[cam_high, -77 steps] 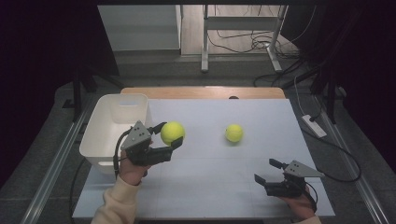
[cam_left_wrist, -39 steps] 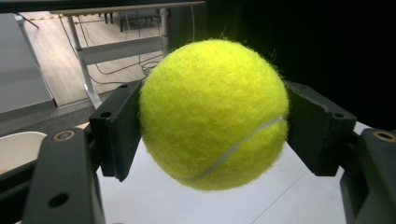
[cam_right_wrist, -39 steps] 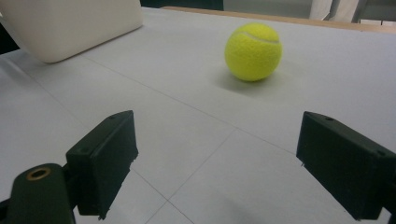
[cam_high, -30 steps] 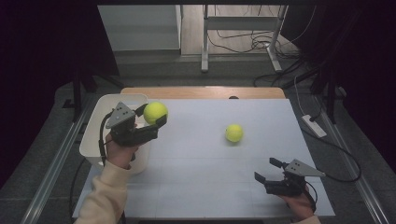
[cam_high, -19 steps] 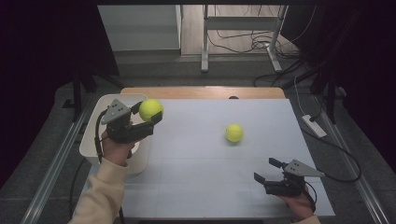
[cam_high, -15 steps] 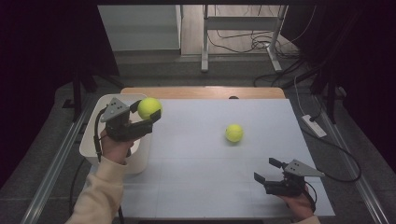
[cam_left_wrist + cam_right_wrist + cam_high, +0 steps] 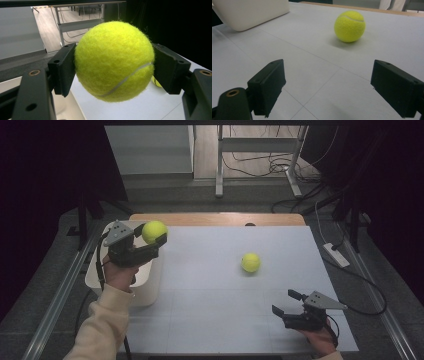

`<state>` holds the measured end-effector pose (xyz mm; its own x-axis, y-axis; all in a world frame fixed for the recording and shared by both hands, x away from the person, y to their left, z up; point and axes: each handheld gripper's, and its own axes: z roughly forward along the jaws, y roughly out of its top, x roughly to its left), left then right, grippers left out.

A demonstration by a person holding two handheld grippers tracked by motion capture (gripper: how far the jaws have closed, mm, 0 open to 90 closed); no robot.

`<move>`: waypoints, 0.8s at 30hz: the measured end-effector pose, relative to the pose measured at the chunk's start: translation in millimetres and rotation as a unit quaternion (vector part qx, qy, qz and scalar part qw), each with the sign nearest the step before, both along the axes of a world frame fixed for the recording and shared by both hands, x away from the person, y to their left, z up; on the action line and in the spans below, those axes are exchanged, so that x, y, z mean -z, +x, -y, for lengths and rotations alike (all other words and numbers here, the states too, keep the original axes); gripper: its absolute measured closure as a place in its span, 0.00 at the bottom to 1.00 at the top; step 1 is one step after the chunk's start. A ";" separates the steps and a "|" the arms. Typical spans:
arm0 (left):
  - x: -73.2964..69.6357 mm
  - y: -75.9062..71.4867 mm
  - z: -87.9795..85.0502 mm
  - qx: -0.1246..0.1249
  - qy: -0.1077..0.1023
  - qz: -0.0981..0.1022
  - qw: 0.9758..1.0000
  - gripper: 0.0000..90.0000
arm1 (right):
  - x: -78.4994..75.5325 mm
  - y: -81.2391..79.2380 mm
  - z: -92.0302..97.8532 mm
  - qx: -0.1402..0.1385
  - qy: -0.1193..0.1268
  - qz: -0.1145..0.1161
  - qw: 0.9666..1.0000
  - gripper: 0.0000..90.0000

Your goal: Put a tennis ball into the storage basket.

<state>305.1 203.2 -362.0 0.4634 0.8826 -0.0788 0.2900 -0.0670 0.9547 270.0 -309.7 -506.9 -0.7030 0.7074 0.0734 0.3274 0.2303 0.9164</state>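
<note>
A yellow tennis ball [image 7: 154,231] is clamped in my left gripper [image 7: 152,235], held in the air above the right rim of the white bin [image 7: 93,272]. In the left gripper view both black pads [image 7: 62,68] press on the sides of the ball [image 7: 113,61]. A second tennis ball [image 7: 250,262] lies on the white table right of centre. My right gripper [image 7: 283,302] rests low near the front right of the table, open with nothing between its jaws. The right gripper view has that ball [image 7: 349,26] ahead of its gripper [image 7: 332,90], well beyond the jaws.
The bin stands at the table's left edge, and its side [image 7: 249,12] is at the upper left of the right gripper view. A wooden strip [image 7: 215,218] runs along the table's far edge. A power strip [image 7: 336,254] lies on the floor to the right.
My left gripper has carried its ball up and to the left, from over the table to over the bin's rim. The right gripper and the ball on the table have stayed put.
</note>
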 end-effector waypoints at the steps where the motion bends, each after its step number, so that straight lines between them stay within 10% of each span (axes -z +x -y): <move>1: 0.3 0.5 -1.2 -0.002 0.000 -0.001 1.000 0.29 | 0.1 0.0 -0.1 0.000 -0.001 0.000 1.000 0.14; 24: 0.1 18.2 -22.6 -0.042 0.012 -0.016 0.999 0.29 | 0.1 0.1 -0.2 0.003 -0.003 0.000 1.000 0.14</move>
<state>323.2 225.8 -362.1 0.3854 0.9201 -0.0702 0.3252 -0.0642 0.9435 270.1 -309.5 -507.0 -0.6983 0.7125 0.0690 0.3295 0.2344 0.9146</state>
